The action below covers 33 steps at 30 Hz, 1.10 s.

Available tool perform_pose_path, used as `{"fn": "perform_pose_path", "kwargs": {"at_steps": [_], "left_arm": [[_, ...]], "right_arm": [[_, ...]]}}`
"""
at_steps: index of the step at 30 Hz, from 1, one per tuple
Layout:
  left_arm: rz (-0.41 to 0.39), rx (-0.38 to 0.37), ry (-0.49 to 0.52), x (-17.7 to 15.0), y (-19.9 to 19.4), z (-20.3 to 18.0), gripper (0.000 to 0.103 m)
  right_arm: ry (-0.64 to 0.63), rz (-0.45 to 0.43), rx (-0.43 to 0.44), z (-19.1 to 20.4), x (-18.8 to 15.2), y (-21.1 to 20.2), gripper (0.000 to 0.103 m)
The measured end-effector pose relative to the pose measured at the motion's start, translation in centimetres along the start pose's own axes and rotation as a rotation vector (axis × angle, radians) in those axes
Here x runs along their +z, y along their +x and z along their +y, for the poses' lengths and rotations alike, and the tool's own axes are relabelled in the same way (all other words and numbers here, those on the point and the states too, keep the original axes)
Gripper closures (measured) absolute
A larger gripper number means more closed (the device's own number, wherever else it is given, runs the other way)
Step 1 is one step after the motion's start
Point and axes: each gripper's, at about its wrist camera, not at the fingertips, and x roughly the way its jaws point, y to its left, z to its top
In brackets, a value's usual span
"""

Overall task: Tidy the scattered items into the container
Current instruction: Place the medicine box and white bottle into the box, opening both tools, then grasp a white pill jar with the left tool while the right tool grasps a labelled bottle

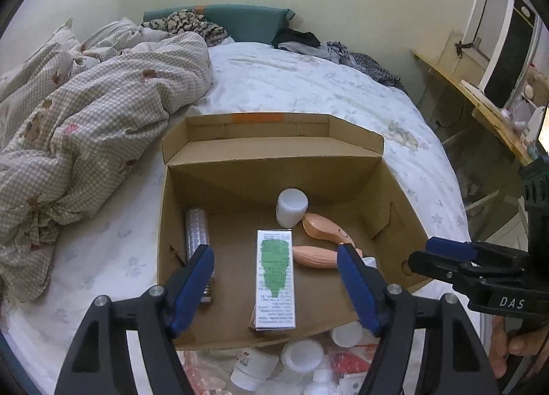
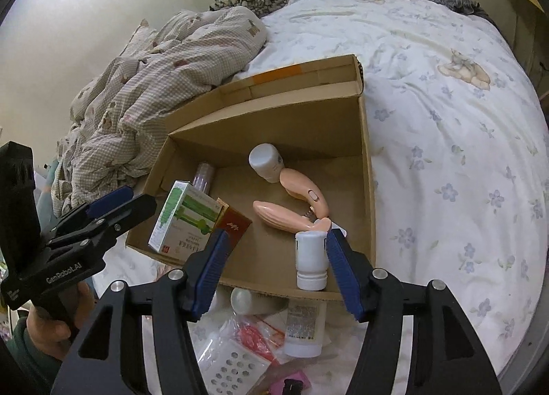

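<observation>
An open cardboard box (image 1: 192, 182) (image 2: 367, 141) sits on the bed. Inside lie a green-and-white carton (image 1: 276, 278) (image 2: 185, 216), a white jar (image 1: 291, 206) (image 2: 266, 162), a peach-coloured tool (image 1: 326, 240) (image 2: 302, 199), a silver blister strip (image 1: 197, 230) and a white bottle (image 2: 310, 259) at the near right wall. My left gripper (image 1: 276, 288) is open and empty above the carton. My right gripper (image 2: 274, 268) is open over the box's near edge, its right finger beside the white bottle. Scattered white bottles and packets (image 1: 274, 364) (image 2: 303, 326) lie in front of the box.
A crumpled checked duvet (image 1: 85, 127) (image 2: 144, 93) lies left of the box. Clothes and a teal pillow (image 1: 240, 23) are at the bed's head. A wooden shelf (image 1: 480, 100) runs along the right. White floral sheet (image 2: 463, 155) spreads to the right.
</observation>
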Motion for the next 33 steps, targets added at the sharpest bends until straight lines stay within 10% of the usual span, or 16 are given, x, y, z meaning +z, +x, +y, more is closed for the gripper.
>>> {"fn": "perform_pose_path", "kwargs": {"at_steps": [19, 33], "left_arm": [[-0.017, 0.004, 0.052, -1.5, -5.1, -0.1, 0.028], [0.279, 0.026, 0.054, -6.2, -2.1, 1.5, 0.028]], "right_arm": [[-0.060, 0.013, 0.061, 1.8, -1.3, -2.4, 0.039], [-0.067, 0.211, 0.001, -0.9, -5.9, -0.7, 0.039]]}}
